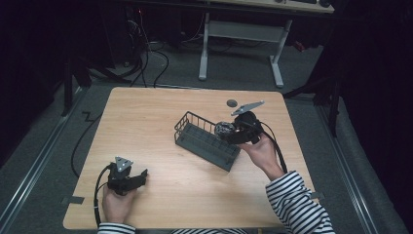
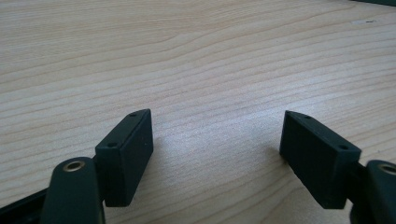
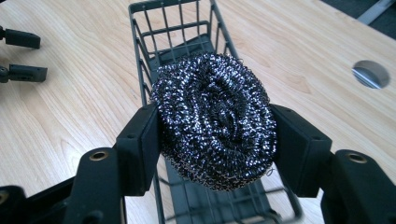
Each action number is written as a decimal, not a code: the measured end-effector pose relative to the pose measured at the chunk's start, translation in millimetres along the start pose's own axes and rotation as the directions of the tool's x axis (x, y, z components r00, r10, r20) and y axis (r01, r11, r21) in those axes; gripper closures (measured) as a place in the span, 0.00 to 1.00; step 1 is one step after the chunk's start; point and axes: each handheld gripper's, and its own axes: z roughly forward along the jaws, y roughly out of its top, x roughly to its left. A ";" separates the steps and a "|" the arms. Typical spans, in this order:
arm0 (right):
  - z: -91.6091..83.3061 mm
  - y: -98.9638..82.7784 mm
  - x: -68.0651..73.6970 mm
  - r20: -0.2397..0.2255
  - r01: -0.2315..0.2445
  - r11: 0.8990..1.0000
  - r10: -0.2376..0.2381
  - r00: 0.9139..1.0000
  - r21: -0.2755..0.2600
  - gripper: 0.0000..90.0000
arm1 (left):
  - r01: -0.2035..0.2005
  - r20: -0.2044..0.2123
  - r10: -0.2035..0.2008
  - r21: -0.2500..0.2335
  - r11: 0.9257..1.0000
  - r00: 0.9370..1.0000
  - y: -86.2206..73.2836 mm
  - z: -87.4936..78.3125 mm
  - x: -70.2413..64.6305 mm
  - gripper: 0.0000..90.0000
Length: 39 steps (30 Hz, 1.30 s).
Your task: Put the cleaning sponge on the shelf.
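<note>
Your right gripper (image 3: 217,154): black jaws, pressed against a silver-and-black glinting steel scourer (image 3: 215,119). Under it, a dark grey wire basket (image 3: 154,44). Your left gripper (image 2: 217,156): black jaws, brass-coloured rivets. Beneath both, a pale wood-grain table (image 1: 146,117). Your sleeve (image 1: 297,202): black-and-white stripes.

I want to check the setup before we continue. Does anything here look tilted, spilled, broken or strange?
Nothing looks damaged or spilled. The wire basket stands upright on the table, set diagonally to its edges. The right tongs hold a steel scourer above it. The left tongs are open on bare wood.
</note>
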 end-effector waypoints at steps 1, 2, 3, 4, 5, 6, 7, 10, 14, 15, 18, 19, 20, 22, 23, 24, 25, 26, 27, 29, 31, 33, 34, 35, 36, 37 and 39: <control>4.0 1.4 1.2 -0.002 -0.002 1.000 0.002 1.000 0.007 0.42 | 0.000 0.000 0.000 0.000 1.000 1.000 0.0 0.0 0.0 0.29; 7.2 2.3 1.7 -0.005 -0.002 1.000 0.002 1.000 0.012 0.42 | 0.000 0.000 0.000 0.000 1.000 1.000 0.0 0.0 0.0 0.29; 10.4 2.9 1.9 -0.005 0.001 1.000 -0.001 1.000 0.017 0.42 | -0.001 0.000 0.001 0.000 1.000 1.000 0.0 0.0 0.0 0.29; 13.3 3.4 2.3 -0.006 -0.001 1.000 0.001 1.000 0.022 0.42 | -0.001 0.000 0.001 0.000 1.000 1.000 0.0 0.0 0.0 0.29; 16.0 3.8 2.5 -0.007 0.000 1.000 0.000 1.000 0.027 0.42 | -0.001 0.000 0.001 0.000 1.000 1.000 0.0 0.0 -0.1 0.29; 18.4 4.2 2.9 -0.008 0.000 1.000 0.000 1.000 0.031 0.42 | -0.001 0.000 0.001 0.000 1.000 1.000 0.0 0.0 -0.1 0.29; 20.6 4.7 3.3 -0.006 0.000 0.999 0.000 1.000 0.035 0.42 | -0.002 0.000 0.002 0.001 1.000 1.000 0.0 0.0 -0.1 0.29; 26.8 6.0 4.4 -0.013 0.002 0.999 -0.002 1.000 0.047 0.42 | -0.003 -0.001 0.003 0.002 1.000 1.000 0.1 -0.1 -0.2 0.29; 34.0 7.3 7.2 -0.012 0.001 0.998 0.000 1.000 0.065 0.41 | -0.003 0.000 0.003 0.001 1.000 1.000 0.1 0.0 -0.2 0.29; 35.8 7.3 7.5 -0.010 0.007 0.998 -0.006 1.000 0.069 0.41 | -0.003 -0.001 0.003 0.002 1.000 1.000 0.1 -0.1 -0.2 0.29; 40.2 7.1 8.6 -0.008 0.003 0.997 -0.003 1.000 0.073 0.41 | -0.003 0.000 0.003 0.001 1.000 1.000 0.0 0.0 -0.2 0.29; 40.9 7.2 8.4 -0.009 0.004 0.997 -0.003 1.000 0.074 0.40 | -0.003 0.000 0.003 0.002 1.000 1.000 0.0 0.0 -0.2 0.29; 42.1 7.2 8.3 -0.010 0.004 0.997 -0.003 1.000 0.075 0.40 | -0.002 0.000 0.002 0.001 1.000 1.000 0.0 0.0 -0.2 0.29; 43.5 7.3 8.3 -0.007 0.000 0.997 0.000 1.000 0.080 0.40 | -0.002 0.000 0.002 0.001 1.000 1.000 0.0 0.0 -0.2 0.29; 44.0 7.4 8.5 -0.007 -0.004 0.997 0.004 1.000 0.082 0.40 | -0.002 0.000 0.002 0.002 1.000 1.000 0.1 0.0 -0.1 0.29; 44.8 7.5 8.2 -0.006 0.002 0.997 -0.002 1.000 0.081 0.39 | -0.002 0.000 0.002 0.001 1.000 1.000 0.0 0.0 -0.1 0.29; 45.2 7.6 8.1 -0.006 0.003 0.997 -0.003 1.000 0.081 0.39 | -0.002 0.000 0.002 0.001 1.000 1.000 0.0 0.0 -0.1 0.29; 45.5 7.7 8.1 -0.006 0.004 0.997 -0.004 1.000 0.081 0.39 | -0.002 0.000 0.002 0.001 1.000 1.000 0.0 0.0 -0.1 0.29; 45.7 7.7 8.3 -0.007 0.006 0.997 -0.006 1.000 0.080 0.39 | -0.002 0.000 0.002 0.001 1.000 1.000 0.0 0.0 -0.1 0.29; 46.3 7.7 8.7 -0.011 0.009 0.997 -0.008 1.000 0.082 0.38 | -0.002 0.000 0.002 0.001 1.000 1.000 0.0 0.0 -0.1 0.29; 47.2 7.3 9.0 -0.012 0.013 0.996 -0.012 1.000 0.089 0.38 | -0.002 0.001 0.002 0.001 1.000 1.000 0.0 -0.1 -0.1 0.29; 48.1 6.8 9.4 -0.012 0.008 0.995 -0.007 1.000 0.096 0.37 | -0.002 0.001 0.002 0.001 1.000 1.000 0.0 0.0 -0.1 0.29; 48.4 6.6 9.0 -0.013 0.011 0.995 -0.010 1.000 0.098 0.37 | -0.002 0.001 0.002 0.001 1.000 1.000 0.0 0.0 -0.1 0.29; 48.2 6.5 9.1 -0.009 0.006 0.995 -0.006 1.000 0.099 0.36 | -0.002 0.001 0.002 0.001 1.000 1.000 0.0 0.0 -0.1 0.29; 48.1 6.4 8.6 -0.005 0.011 0.995 -0.011 1.000 0.094 0.35 | -0.002 0.000 0.002 0.001 1.000 1.000 0.0 0.0 -0.1 0.29; 47.6 6.4 8.4 -0.005 0.010 0.996 -0.009 1.000 0.091 0.35 | -0.002 0.001 0.002 0.001 1.000 1.000 0.0 0.0 -0.1 0.29; 45.3 6.6 8.8 -0.005 0.005 0.996 -0.004 1.000 0.084 0.35 | -0.002 0.001 0.002 0.001 1.000 1.000 0.1 0.0 -0.1 0.29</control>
